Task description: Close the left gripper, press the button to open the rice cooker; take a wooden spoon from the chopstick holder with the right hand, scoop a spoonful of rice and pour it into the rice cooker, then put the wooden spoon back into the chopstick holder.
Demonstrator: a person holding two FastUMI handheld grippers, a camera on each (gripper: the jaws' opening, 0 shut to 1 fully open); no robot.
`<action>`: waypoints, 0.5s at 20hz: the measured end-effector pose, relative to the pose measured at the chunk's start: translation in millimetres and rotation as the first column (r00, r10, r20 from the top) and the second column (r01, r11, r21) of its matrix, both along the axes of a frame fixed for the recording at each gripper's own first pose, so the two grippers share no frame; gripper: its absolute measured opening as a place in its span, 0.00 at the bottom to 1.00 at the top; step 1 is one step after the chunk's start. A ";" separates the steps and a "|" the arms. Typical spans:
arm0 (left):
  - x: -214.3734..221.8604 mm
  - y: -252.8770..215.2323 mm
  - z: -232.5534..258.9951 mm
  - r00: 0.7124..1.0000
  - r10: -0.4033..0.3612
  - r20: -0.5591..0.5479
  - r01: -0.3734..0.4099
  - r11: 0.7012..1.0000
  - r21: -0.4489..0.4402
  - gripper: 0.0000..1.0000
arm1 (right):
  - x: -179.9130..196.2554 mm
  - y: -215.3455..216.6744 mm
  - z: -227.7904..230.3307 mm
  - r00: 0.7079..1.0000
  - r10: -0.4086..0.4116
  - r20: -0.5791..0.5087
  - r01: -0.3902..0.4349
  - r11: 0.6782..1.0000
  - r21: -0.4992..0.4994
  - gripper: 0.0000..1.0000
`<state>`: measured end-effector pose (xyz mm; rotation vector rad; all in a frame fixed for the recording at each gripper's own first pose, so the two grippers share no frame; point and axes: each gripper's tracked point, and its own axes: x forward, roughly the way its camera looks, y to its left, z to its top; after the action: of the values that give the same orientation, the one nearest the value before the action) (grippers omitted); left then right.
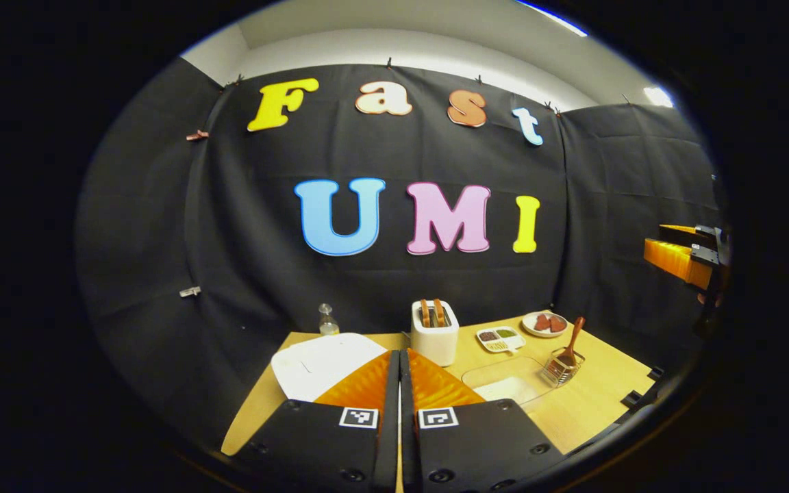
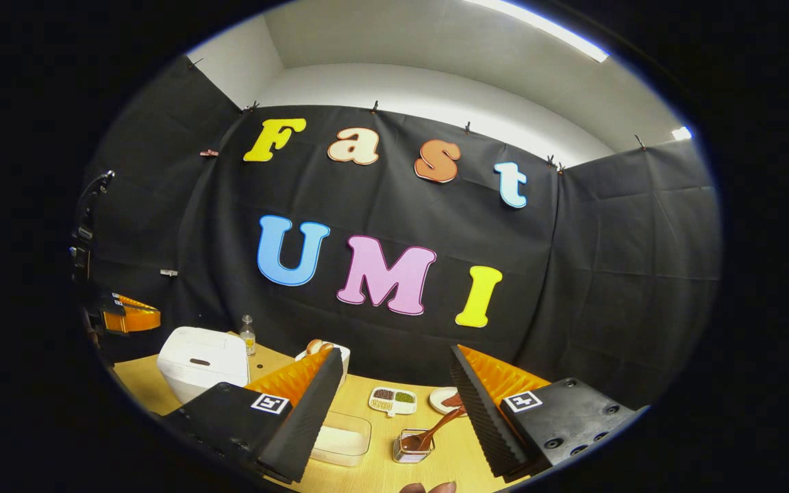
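The left gripper (image 1: 398, 383) has its two fingers pressed flat together with nothing between them, held above the near edge of the wooden table (image 1: 607, 383) and aimed at the booth wall. Its fingers are wedge-shaped with ribbed inner faces. Just beyond its tips lies the white rice cooker (image 1: 326, 363), lid down, its top smooth and rounded.

The right gripper (image 2: 394, 394) stands wide apart, holding and touching nothing, tilted slightly and hovering over the table's front. Its pads (image 2: 483, 404) are finely ridged. In the right gripper view the left gripper sits far off at the left edge, beyond the rice cooker (image 2: 199, 363).

Between the right gripper's spread fingers, on the table below, sits the chopstick holder (image 2: 414, 446), a small wire basket, with the wooden spoon (image 2: 429, 433) leaning in it, handle slanting up to the right. Just left of it is a clear plastic container of rice (image 2: 343, 438). Farther back stand a white toaster (image 1: 434, 332) with bread slices in its slots, a divided dish of grains (image 2: 392, 400), a small plate (image 1: 545, 323) of reddish food and a small glass bottle (image 1: 327, 320)
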<state>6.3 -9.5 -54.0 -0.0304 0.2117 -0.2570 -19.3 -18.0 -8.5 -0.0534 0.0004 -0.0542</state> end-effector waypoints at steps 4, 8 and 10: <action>21.9 -2.3 -35.7 0.968 -0.185 -0.170 0.186 0.982 -0.009 0.07 | -5.9 -11.1 -2.9 1.000 -0.019 -0.006 0.019 1.000 -0.006 0.97; 63.0 26.5 -69.1 0.918 -0.227 -0.324 0.264 0.962 0.075 0.07 | -14.1 -26.4 -10.5 0.999 -0.049 -0.016 0.049 0.999 -0.019 0.97; 76.2 30.8 -83.1 0.881 -0.263 -0.394 0.323 0.942 0.093 0.07 | -16.5 -33.7 -15.2 0.997 -0.066 -0.027 0.065 0.998 -0.026 0.98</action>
<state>82.5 21.3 -137.0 0.1113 0.6242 -0.5392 -35.7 -51.7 -23.7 -0.0795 0.0290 -0.1192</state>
